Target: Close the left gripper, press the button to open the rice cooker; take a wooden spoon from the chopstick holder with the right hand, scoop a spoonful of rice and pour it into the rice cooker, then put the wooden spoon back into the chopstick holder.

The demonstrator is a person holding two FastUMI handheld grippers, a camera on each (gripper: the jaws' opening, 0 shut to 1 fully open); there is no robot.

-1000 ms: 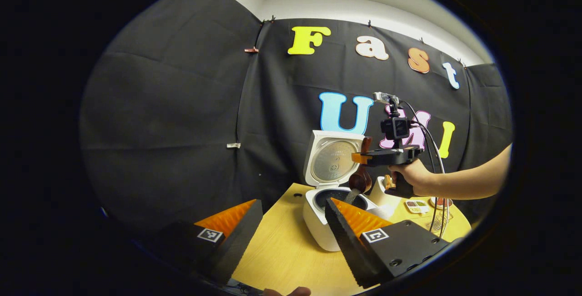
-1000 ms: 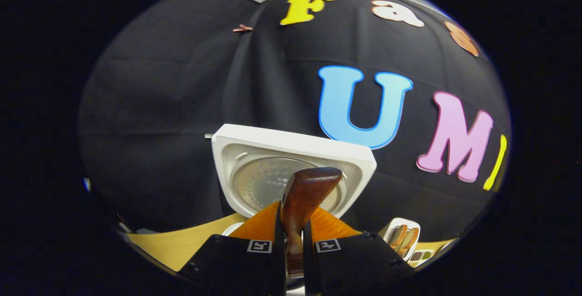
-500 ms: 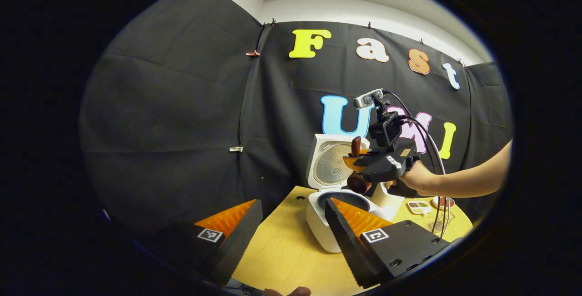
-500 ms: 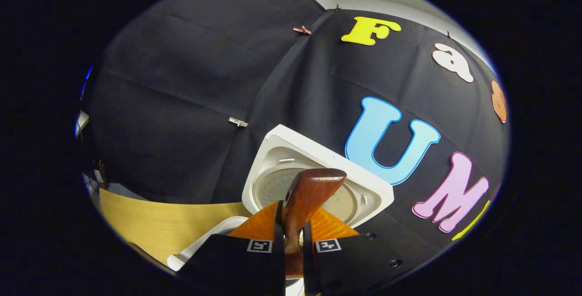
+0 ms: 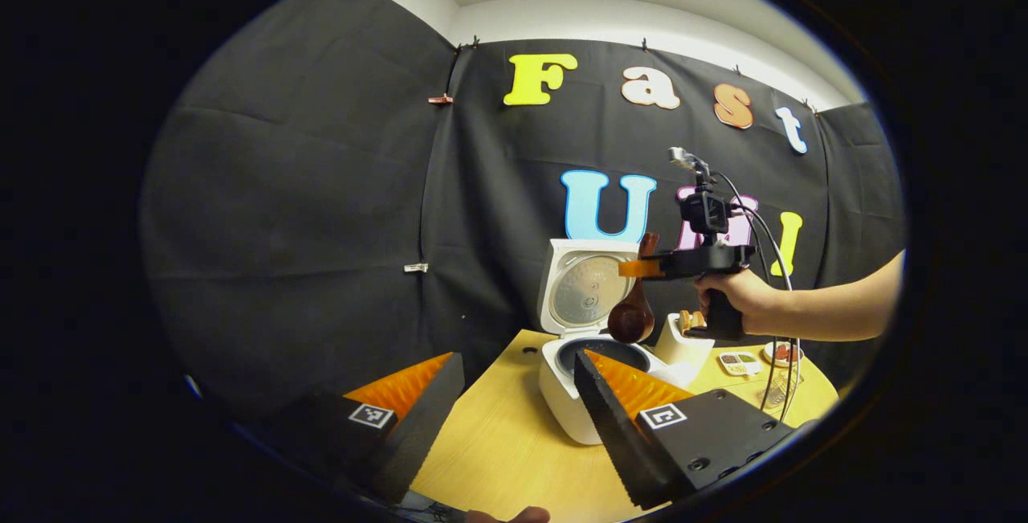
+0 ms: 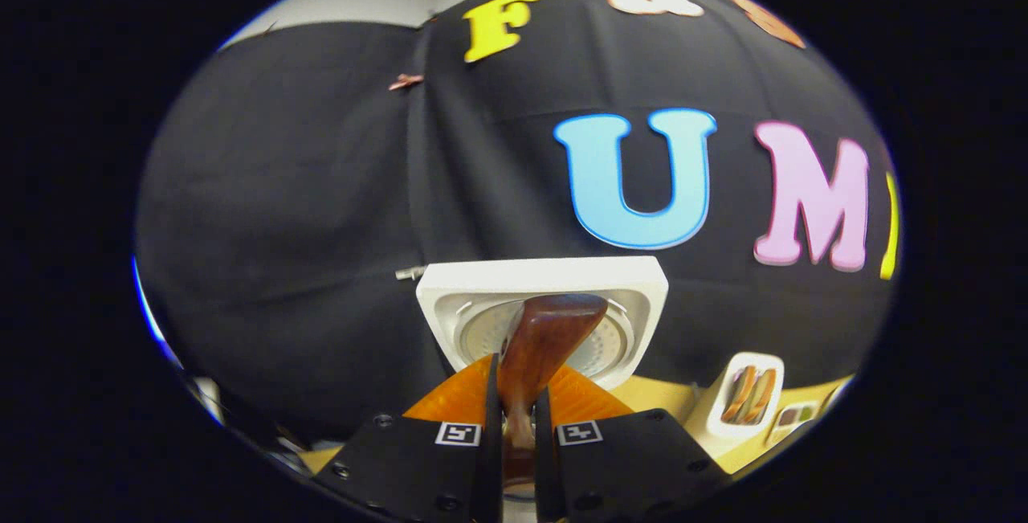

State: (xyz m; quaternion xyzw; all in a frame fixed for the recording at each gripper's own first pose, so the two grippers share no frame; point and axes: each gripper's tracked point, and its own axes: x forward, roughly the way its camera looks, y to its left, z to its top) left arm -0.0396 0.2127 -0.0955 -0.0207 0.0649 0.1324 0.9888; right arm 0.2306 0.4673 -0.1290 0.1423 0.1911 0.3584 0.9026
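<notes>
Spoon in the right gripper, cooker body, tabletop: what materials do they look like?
Dark reddish-brown wooden spoon: looks like wood with a glossy varnish, given the grain tone and highlights on the bowl. White rice cooker: likely smooth moulded plastic, matte-satin; its open lid's inner plate looks like dull grey metal. Pale yellow round table: wood-grain surface, possibly laminate; the pictures cannot settle which.

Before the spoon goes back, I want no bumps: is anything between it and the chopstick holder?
Nothing visible blocks it. The wooden spoon, gripped by the right tongs, hangs above the rice cooker. The chopstick holder stands just beside, with other utensils already in it.
</notes>
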